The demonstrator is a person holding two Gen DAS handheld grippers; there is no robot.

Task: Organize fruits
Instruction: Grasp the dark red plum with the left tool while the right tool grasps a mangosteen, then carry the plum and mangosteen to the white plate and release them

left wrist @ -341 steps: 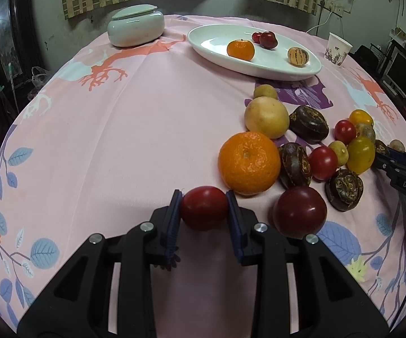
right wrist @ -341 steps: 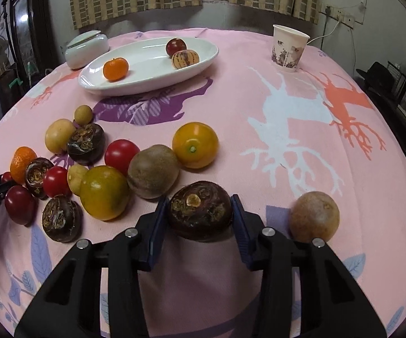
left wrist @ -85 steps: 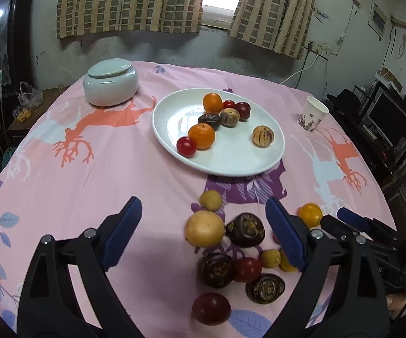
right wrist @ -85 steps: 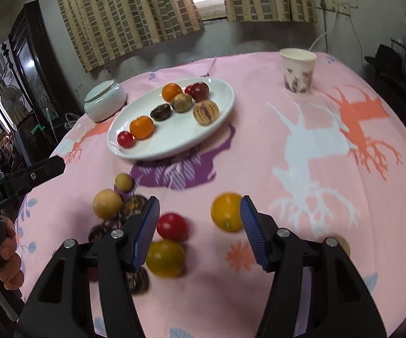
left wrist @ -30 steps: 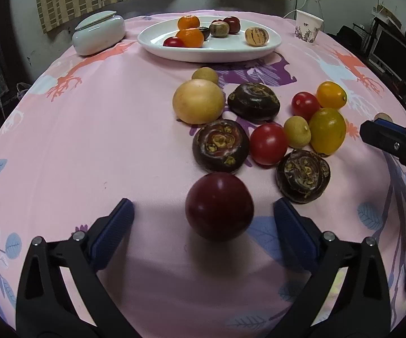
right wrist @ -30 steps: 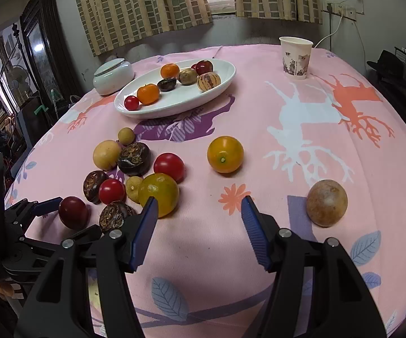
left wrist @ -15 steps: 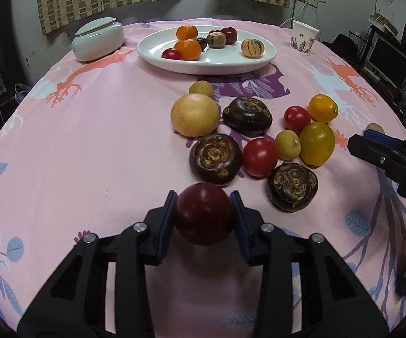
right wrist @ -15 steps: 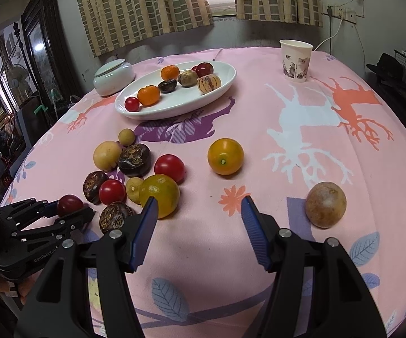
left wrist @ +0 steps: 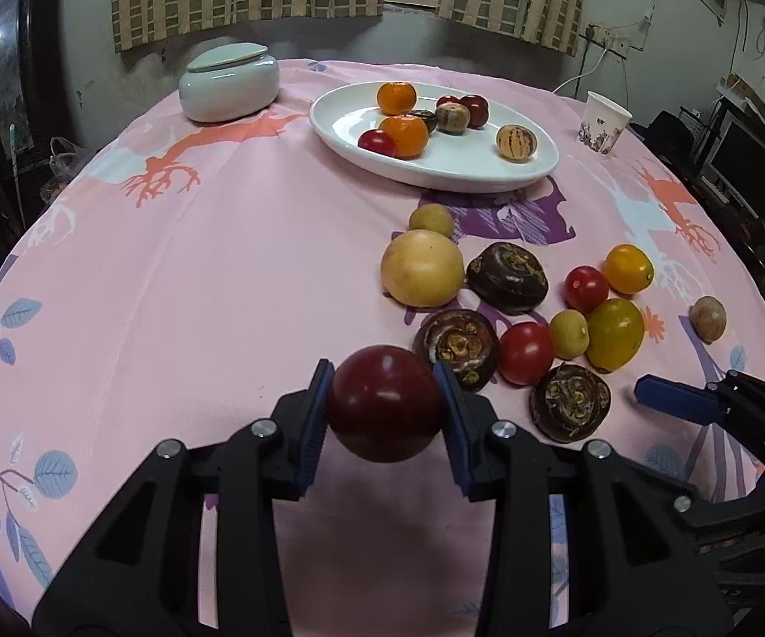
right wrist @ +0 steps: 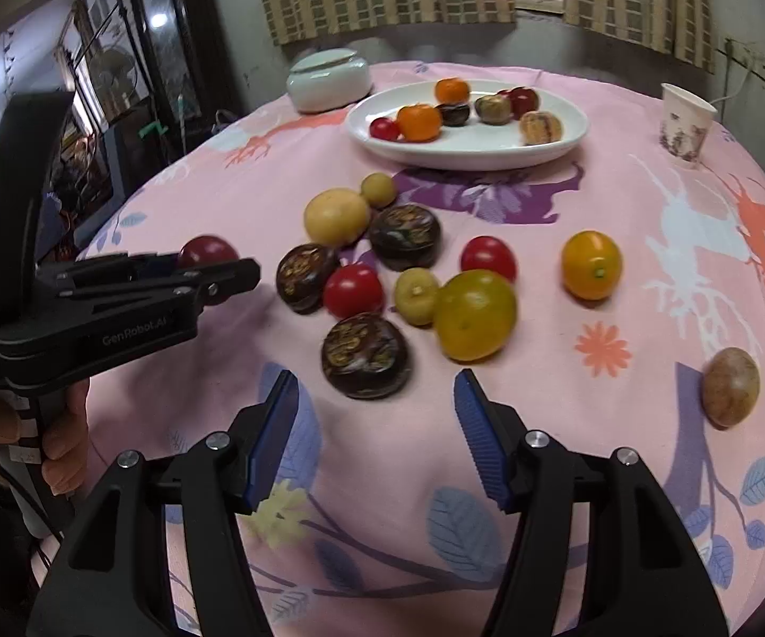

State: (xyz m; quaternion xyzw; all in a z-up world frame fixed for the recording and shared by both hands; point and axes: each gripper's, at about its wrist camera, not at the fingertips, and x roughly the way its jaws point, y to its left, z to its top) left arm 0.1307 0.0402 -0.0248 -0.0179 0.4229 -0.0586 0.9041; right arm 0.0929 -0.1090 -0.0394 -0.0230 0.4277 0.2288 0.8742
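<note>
My left gripper (left wrist: 385, 406) is shut on a dark red plum (left wrist: 385, 403) and holds it above the pink tablecloth; the plum also shows in the right wrist view (right wrist: 207, 252). My right gripper (right wrist: 374, 438) is open and empty, just short of a dark brown mangosteen (right wrist: 366, 354). A white oval plate (left wrist: 467, 167) at the back holds several fruits. Loose fruits lie in a cluster: a pale yellow round fruit (left wrist: 421, 275), red tomatoes (left wrist: 526, 353), a yellow-green tomato (right wrist: 475, 315), an orange tomato (right wrist: 591, 264).
A pale green lidded jar (left wrist: 228, 82) stands at the back left. A paper cup (right wrist: 686, 123) stands at the back right. A tan round fruit (right wrist: 730, 387) lies alone at the right. The table edge curves away on both sides.
My left gripper has lifted the plum off the cloth. My right gripper has swung left and closer to the fruit cluster, facing the near mangosteen.
</note>
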